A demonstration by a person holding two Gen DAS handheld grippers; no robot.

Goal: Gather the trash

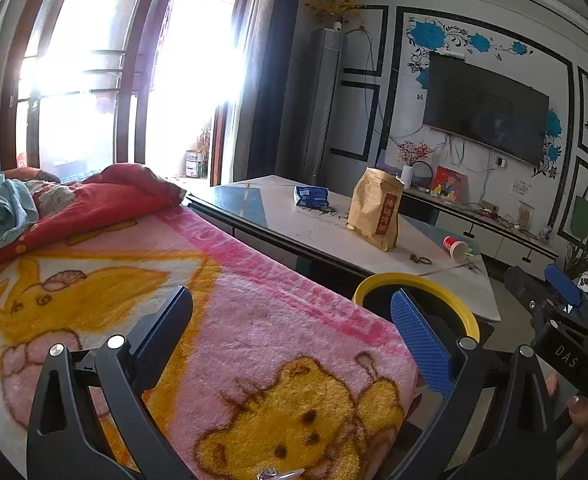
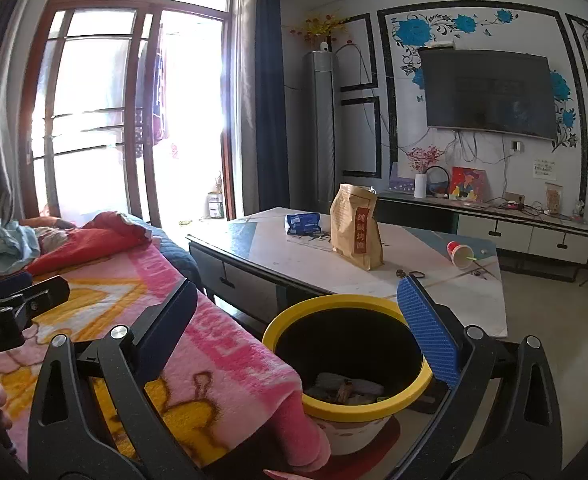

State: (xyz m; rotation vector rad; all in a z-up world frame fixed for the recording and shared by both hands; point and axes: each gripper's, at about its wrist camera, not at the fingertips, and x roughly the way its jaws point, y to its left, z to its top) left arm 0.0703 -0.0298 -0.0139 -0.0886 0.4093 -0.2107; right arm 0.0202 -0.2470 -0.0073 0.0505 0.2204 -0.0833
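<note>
Left wrist view: left gripper [image 1: 292, 326] released, jaws wide and empty over the pink cartoon fleece blanket [image 1: 230, 320]; tipped red paper cup [image 1: 456, 248] and blue crumpled wrapper [image 1: 312, 196] lie on the white coffee table [image 1: 326, 232], tall brown paper bag [image 1: 376, 210] between them. Right wrist view: right gripper [image 2: 298, 312] likewise released and empty above the yellow-rimmed black waste bin [image 2: 348, 356], which holds some scraps and stands just beside the blanket edge.

Fuzzy fleece blanket [image 1: 254, 320] under the fingers [image 1: 420, 344], which have ribbed blue pads. Beyond them, a smooth plastic bin [image 2: 374, 408], a matt paper bag [image 2: 356, 228], a glossy surface [image 2: 294, 256].
</note>
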